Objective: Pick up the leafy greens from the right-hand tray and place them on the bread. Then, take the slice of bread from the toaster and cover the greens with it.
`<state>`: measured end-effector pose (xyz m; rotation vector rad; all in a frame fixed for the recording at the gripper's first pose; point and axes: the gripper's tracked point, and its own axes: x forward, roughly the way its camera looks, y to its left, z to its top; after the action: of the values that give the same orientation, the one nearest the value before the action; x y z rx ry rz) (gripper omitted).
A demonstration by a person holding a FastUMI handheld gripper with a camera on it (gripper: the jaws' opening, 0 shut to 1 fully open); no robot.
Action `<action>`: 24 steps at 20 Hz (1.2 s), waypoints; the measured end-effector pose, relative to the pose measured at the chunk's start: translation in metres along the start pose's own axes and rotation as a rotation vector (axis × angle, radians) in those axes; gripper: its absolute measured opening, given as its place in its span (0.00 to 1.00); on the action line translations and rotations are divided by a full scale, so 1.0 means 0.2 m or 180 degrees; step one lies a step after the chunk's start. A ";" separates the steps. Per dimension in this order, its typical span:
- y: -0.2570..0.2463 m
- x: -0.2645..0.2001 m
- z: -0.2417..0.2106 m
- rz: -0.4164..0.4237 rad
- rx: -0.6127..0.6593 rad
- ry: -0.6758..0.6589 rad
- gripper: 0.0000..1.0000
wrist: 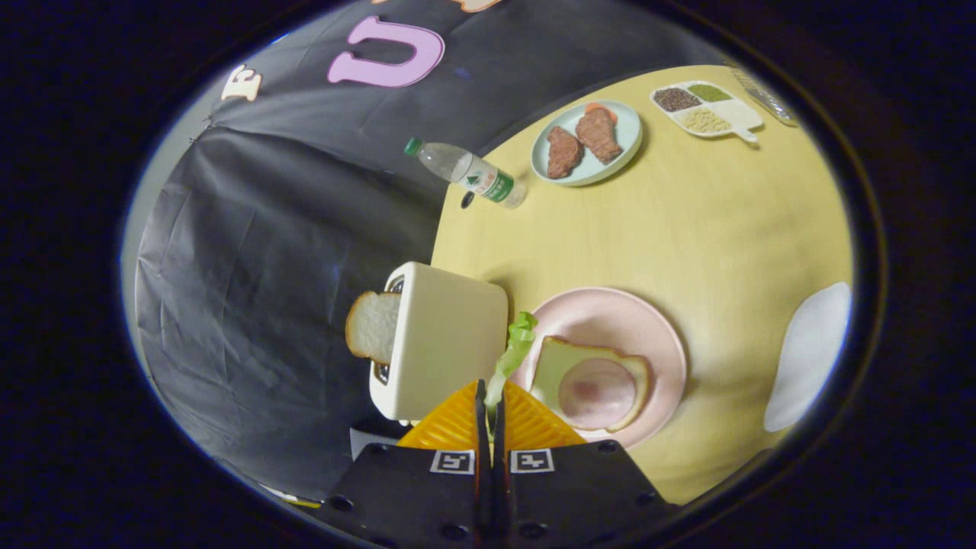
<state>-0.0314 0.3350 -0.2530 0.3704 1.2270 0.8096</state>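
Observation:
My gripper (489, 400) is shut on the stalk of a leafy green (515, 347), which sticks out ahead of the fingers. The leaf hangs between the toaster and the pink plate (648, 320), over the plate's rim. On that plate lies a slice of bread (560, 362) with a round of ham (597, 393) on it, just beside the fingers. The cream toaster (446, 339) stands just ahead of the fingers on the other side, and a slice of bread (372, 326) pokes out of its slot. The view is rolled sideways.
Farther across the yellow table (724, 229) lie a plastic water bottle (469, 174), a pale blue plate (629, 145) holding two pieces of meat, and a white divided dish (740, 114) of grains. A white tray (808, 354) sits beyond the pink plate.

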 end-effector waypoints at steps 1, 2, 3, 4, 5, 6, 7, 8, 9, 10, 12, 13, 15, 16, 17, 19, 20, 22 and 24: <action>-0.03 0.04 -0.01 -0.0066 -0.0010 -0.0005 0.04; -0.06 0.06 -0.02 -0.0116 -0.0015 -0.0009 0.04; -0.09 0.08 -0.02 -0.0157 -0.0007 -0.0016 0.04; -0.12 0.08 -0.02 -0.0215 0.0006 -0.0038 0.04; -0.17 0.08 -0.02 -0.0286 0.0018 -0.0056 0.04; -0.21 0.07 -0.01 -0.0355 0.0021 -0.0073 0.03; -0.25 0.06 -0.01 -0.0435 0.0000 -0.0085 0.03; -0.30 0.05 -0.02 -0.0534 -0.0063 -0.0074 0.04; -0.36 0.04 -0.03 -0.0650 -0.0152 -0.0044 0.03; -0.40 0.03 -0.06 -0.0747 -0.0239 -0.0014 0.03; -0.46 0.03 -0.10 -0.0907 -0.0393 0.0052 0.04; -0.46 0.03 -0.11 -0.0911 -0.0440 0.0070 0.04; -0.45 0.06 -0.13 -0.0910 -0.0485 0.0074 0.06; -0.45 0.06 -0.15 -0.0907 -0.0491 0.0070 0.08; -0.46 0.05 -0.14 -0.0920 -0.0510 0.0068 0.09; -0.48 0.02 -0.15 -0.0985 -0.0549 0.0065 0.24; -0.48 0.01 -0.16 -0.1012 -0.0568 0.0071 0.37; -0.50 -0.03 -0.16 -0.1122 -0.0605 0.0048 0.62; -0.52 -0.10 -0.15 -0.1328 -0.0671 -0.0029 0.88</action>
<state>-0.0249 0.2456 -0.3160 -0.0553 1.1452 0.5666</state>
